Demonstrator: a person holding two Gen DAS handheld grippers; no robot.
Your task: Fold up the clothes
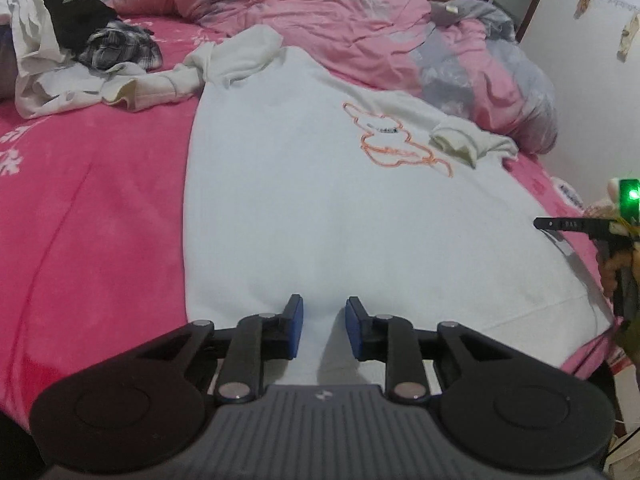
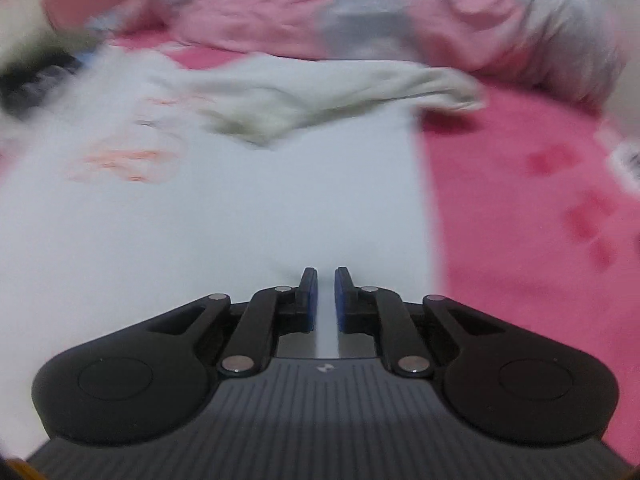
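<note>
Left wrist view: a white sweatshirt (image 1: 320, 184) with an orange outline drawing on its chest is seen spread flat on the pink bedsheet (image 1: 92, 208), its hem toward the camera. The left gripper (image 1: 324, 320) is held over the sweatshirt near the hem; its blue pads stand apart and nothing is gripped between them. One sleeve (image 1: 472, 142) is folded in onto the sweatshirt beside the drawing; the other sleeve (image 1: 180, 80) trails off the sweatshirt's far left corner. Beyond that sleeve a heap of other clothes (image 1: 80, 44) is noted, and beyond the sweatshirt a rumpled pink quilt (image 1: 340, 16). Part of the right gripper (image 1: 576, 226), held in a hand, is seen at the sweatshirt's right edge. Right wrist view, blurred: the right gripper (image 2: 326, 292) is held over the sweatshirt (image 2: 224, 208) near its right edge; its jaws are almost closed, a narrow gap remaining, with no cloth pinched. The folded sleeve (image 2: 320, 96) lies across the sweatshirt's far part, with the pink bedsheet (image 2: 520, 220) to its right.
</note>
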